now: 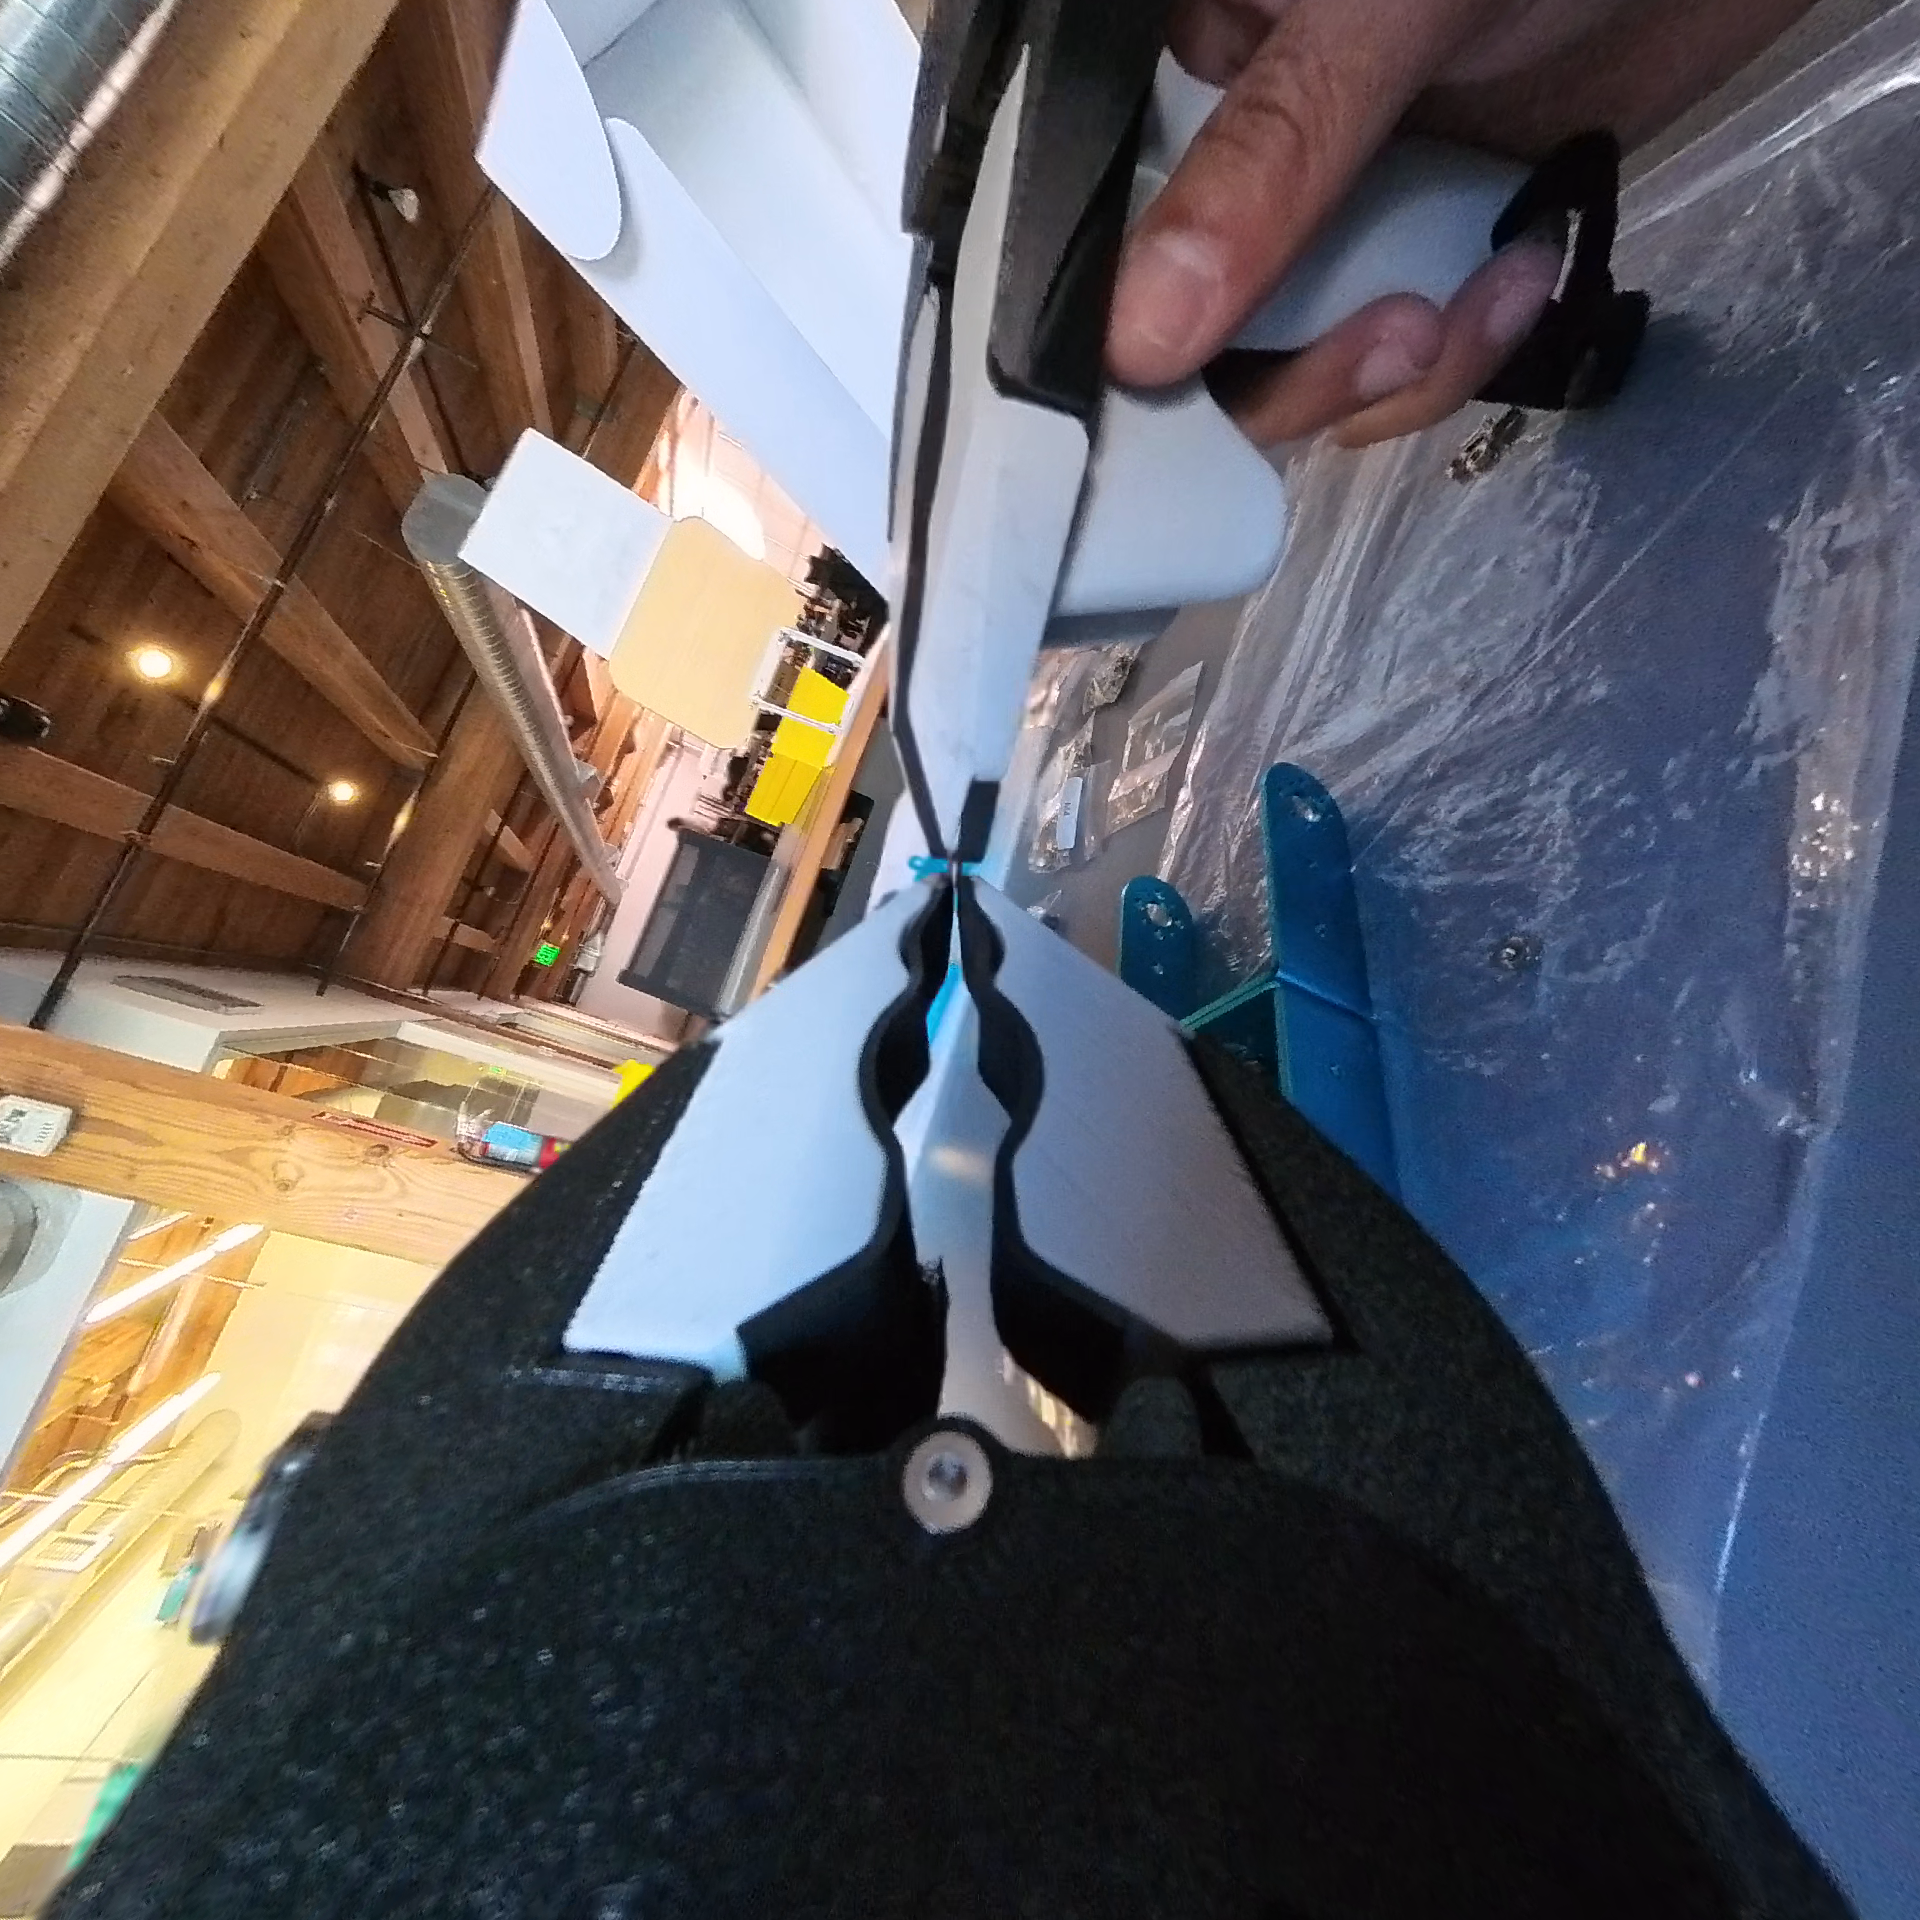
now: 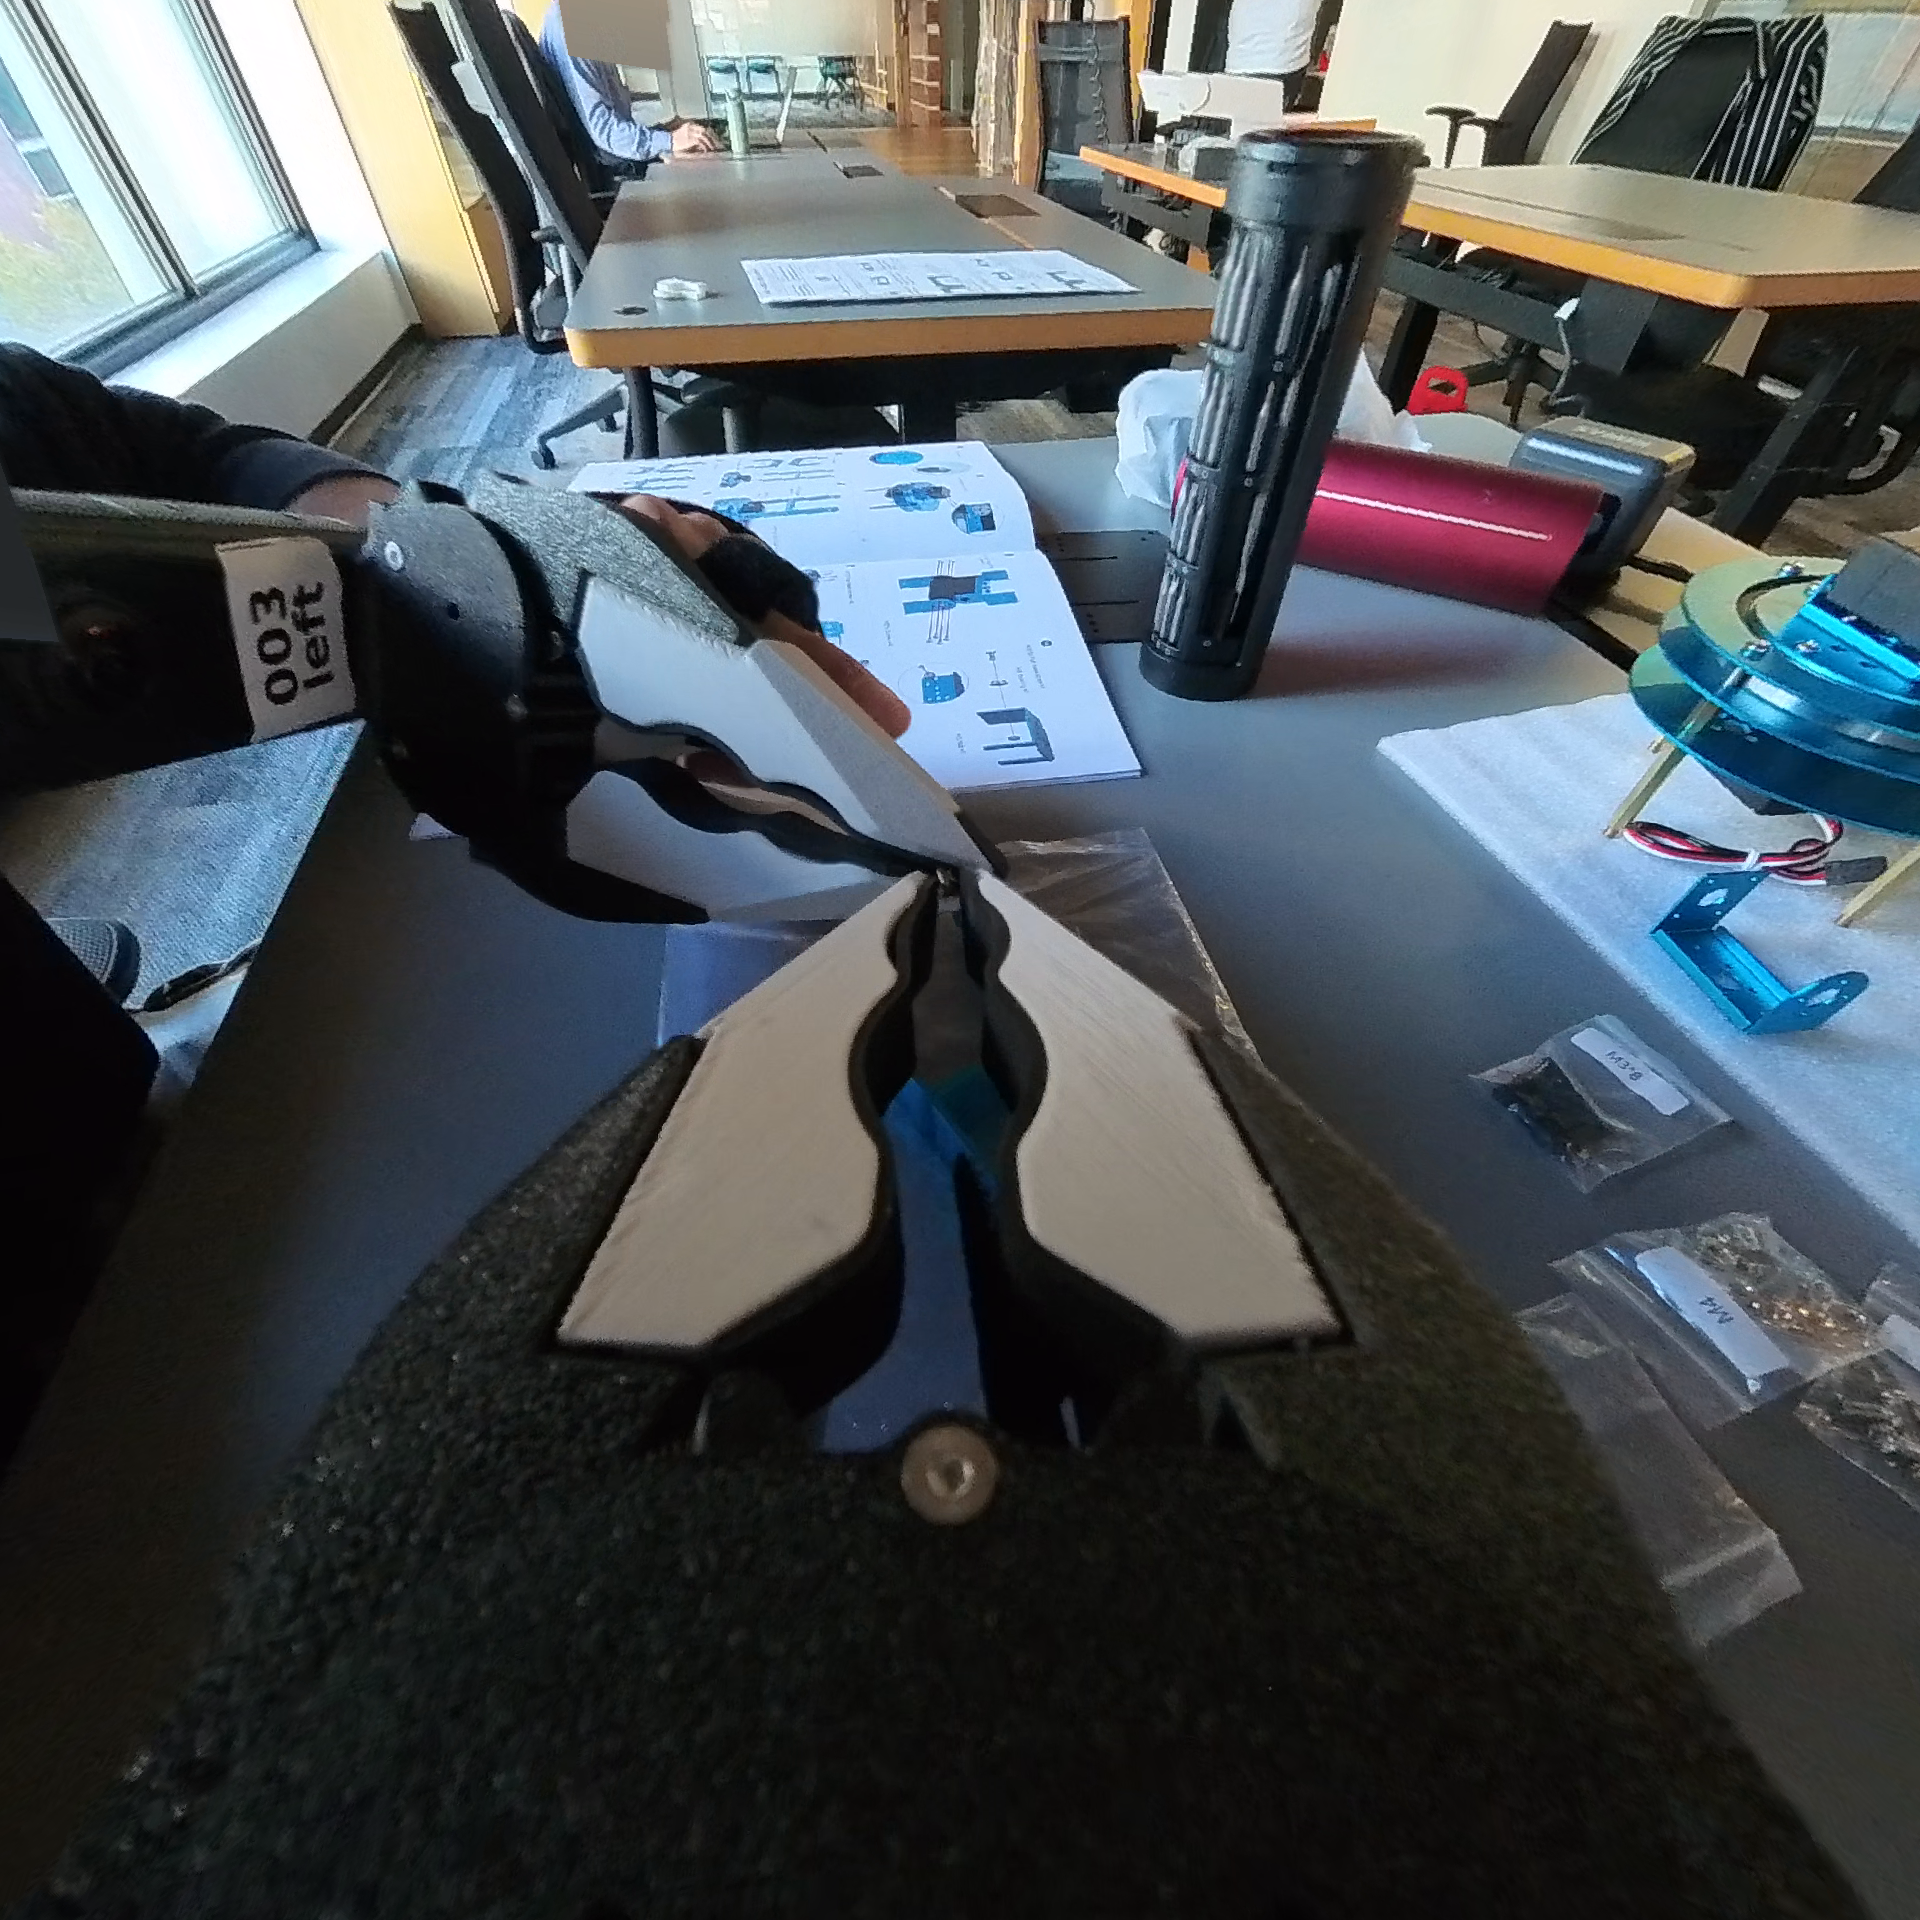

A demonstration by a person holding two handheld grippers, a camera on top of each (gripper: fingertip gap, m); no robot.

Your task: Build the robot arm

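Note:
My left gripper (image 1: pixel 951 896) and my right gripper (image 2: pixel 951 883) meet tip to tip, both shut. In the left wrist view the right gripper (image 1: pixel 961 831) comes down from above, held by a hand (image 1: pixel 1247 208). A thin cyan band (image 1: pixel 935 864) is pinched where the tips meet. In the right wrist view the left gripper (image 2: pixel 971 857) comes in from the left, and the band is hidden. Below the tips lies a clear plastic bag (image 2: pixel 1101 914) with blue metal brackets (image 1: pixel 1304 914) in it, bound by a teal band.
On the grey table (image 2: pixel 1351 966) are an open instruction booklet (image 2: pixel 935 623), a black cylinder (image 2: pixel 1278 416), a red cylinder (image 2: pixel 1444 530), white foam (image 2: pixel 1538 810) with a blue round assembly (image 2: pixel 1787 707) and a blue U bracket (image 2: pixel 1745 977), and small screw bags (image 2: pixel 1600 1101). Both grippers' tips are close together, under 4 cm apart.

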